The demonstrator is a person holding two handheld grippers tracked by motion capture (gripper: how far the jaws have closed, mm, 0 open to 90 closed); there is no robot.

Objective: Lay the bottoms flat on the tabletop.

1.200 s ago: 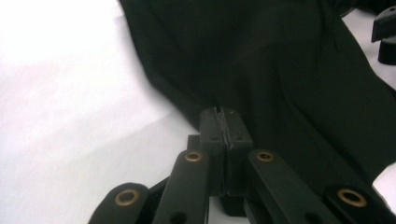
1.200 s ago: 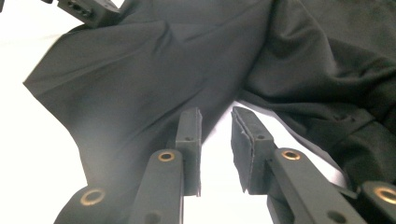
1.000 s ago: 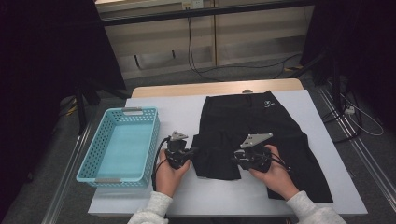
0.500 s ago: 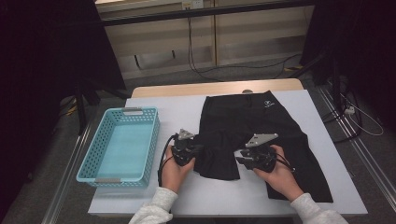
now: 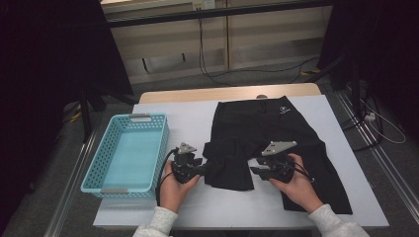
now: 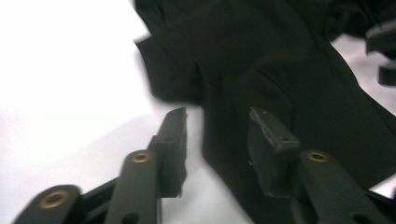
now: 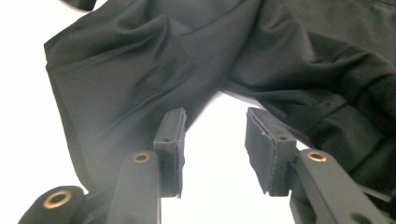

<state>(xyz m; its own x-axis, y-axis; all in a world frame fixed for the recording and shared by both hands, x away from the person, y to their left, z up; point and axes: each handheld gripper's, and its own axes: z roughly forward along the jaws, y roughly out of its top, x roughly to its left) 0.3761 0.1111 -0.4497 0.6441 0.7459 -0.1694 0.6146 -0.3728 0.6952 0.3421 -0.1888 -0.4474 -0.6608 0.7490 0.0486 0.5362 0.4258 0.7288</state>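
Left claw (image 5: 203, 169) and right claw (image 5: 254, 170): both parted, freshly widened, gripping nothing. Black shorts (image 5: 276, 133) spread flat on white tabletop (image 5: 192, 116), near leg folded inward between claws, likely released mid-fold. Blue basket (image 5: 129, 150) alongside, presumably for stowing. Dim room; cables across floor.

Shorts (image 5: 276, 133) lie right of the basket (image 5: 129, 153), apparently partly folded.
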